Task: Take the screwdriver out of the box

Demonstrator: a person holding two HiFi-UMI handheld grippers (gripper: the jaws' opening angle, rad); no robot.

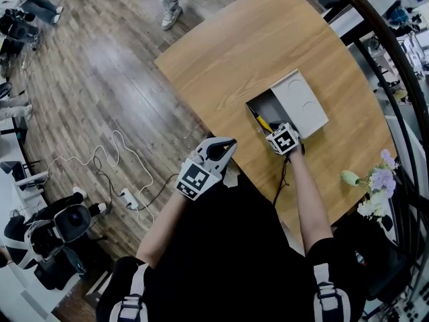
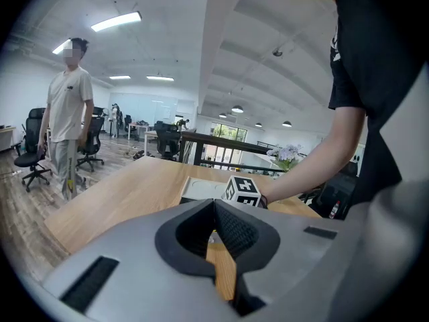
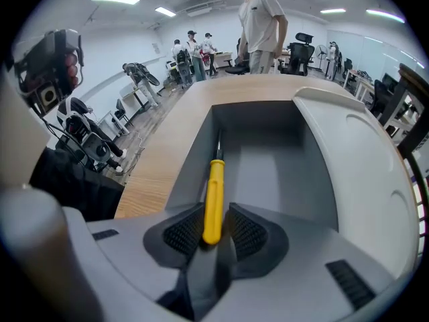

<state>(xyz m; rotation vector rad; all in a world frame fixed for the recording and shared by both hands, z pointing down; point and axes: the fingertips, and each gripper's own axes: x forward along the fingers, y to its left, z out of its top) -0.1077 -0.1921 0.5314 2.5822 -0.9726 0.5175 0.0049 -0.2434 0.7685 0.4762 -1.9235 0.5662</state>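
The right gripper (image 3: 214, 232), at lower centre of its view, has its jaws narrowly apart around the butt of the yellow screwdriver (image 3: 213, 193). The screwdriver lies along the left wall of the box (image 3: 281, 159). The left gripper (image 2: 214, 206) is closed and empty. Risk: so shallow a hold may let the handle slip or pivot when lifted.

I see the grey plastic box (image 1: 271, 107) on the round wooden table (image 1: 255, 39), its flat grey lid (image 1: 301, 102) touching its R side. Yellow-handled screwdriver (image 3: 213, 200) lies in the box along the L wall, handle btwn R gripper (image 3: 216, 219) jaws. L gripper (image 1: 228, 145) is well L, at the table's near edge.
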